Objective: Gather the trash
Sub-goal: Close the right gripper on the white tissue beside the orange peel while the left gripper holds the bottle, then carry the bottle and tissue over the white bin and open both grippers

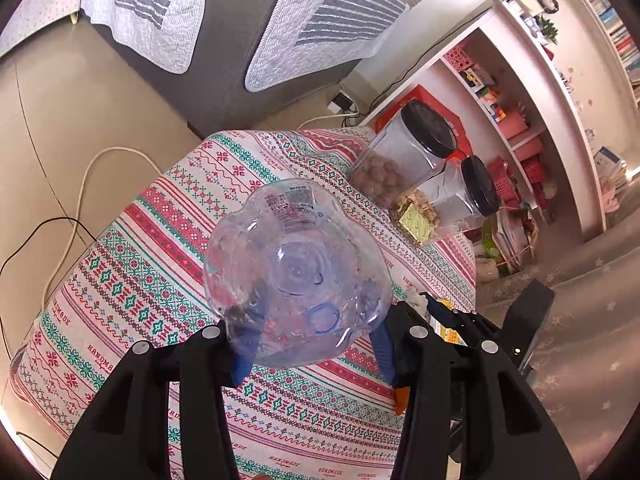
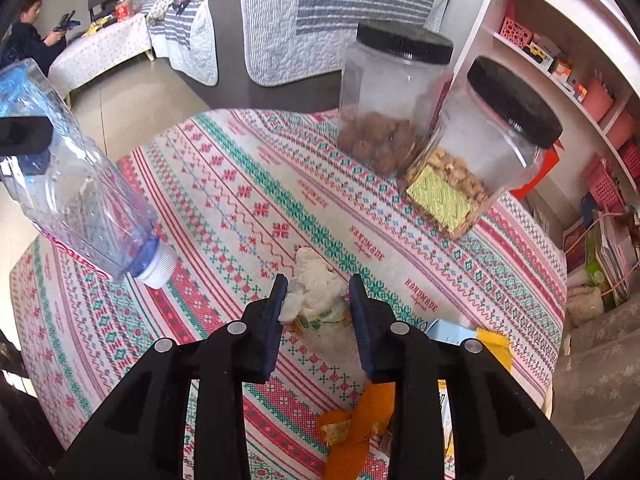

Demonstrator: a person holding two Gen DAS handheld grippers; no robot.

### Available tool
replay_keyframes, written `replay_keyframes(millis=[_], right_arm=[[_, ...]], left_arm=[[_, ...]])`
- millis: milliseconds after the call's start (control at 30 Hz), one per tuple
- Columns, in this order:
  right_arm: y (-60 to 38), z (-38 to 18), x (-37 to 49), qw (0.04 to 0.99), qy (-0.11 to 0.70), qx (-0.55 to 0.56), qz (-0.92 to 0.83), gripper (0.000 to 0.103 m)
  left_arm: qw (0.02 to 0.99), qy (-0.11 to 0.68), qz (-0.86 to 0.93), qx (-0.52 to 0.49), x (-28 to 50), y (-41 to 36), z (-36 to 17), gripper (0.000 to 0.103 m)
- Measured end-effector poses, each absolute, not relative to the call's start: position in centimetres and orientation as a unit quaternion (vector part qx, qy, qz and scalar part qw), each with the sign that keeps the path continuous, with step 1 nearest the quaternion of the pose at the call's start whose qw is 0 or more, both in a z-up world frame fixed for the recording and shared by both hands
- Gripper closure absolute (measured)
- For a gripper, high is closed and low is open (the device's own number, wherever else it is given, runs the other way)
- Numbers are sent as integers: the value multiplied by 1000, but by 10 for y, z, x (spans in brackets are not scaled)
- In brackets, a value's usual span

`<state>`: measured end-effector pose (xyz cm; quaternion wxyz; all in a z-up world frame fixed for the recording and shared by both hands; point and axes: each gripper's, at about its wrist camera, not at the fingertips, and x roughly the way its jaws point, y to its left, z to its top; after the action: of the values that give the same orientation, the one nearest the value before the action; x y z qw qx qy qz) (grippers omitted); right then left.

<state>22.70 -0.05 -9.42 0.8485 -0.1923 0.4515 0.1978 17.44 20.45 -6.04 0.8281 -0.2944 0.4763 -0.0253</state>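
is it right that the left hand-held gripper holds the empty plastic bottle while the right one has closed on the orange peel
Not quite. The right hand-held gripper has closed on the crumpled white tissue, not the orange peel, which lies on the tablecloth, as the right wrist view shows. The left hand-held gripper does hold the bottle.

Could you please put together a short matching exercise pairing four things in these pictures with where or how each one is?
Things:
1. plastic bottle
2. crumpled tissue
3. orange wrapper
4. jar of brown balls

States:
A. standing at the table's far edge, black lid on
B. lying on the tablecloth, near edge
C. clamped in the left hand-held gripper
D. between the right hand-held gripper's fingers

Pairs: 1-C, 2-D, 3-B, 4-A
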Motion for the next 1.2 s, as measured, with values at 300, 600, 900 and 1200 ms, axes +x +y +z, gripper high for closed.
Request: replay_keyframes(millis=[300, 600, 900, 1200], right_arm=[[-7, -30, 198, 899, 369, -142, 189, 73], [-35, 2, 151, 937, 299, -120, 135, 73], [-69, 16, 124, 954, 273, -91, 86, 73], [-133, 17, 92, 963, 260, -69, 4, 73]], left_arm=[[840, 446, -35, -308, 163, 199, -34, 56], [849, 426, -61, -307, 154, 181, -14, 56], [857, 412, -85, -299, 149, 158, 1, 56], [858, 410, -111, -288, 149, 126, 7, 57]])
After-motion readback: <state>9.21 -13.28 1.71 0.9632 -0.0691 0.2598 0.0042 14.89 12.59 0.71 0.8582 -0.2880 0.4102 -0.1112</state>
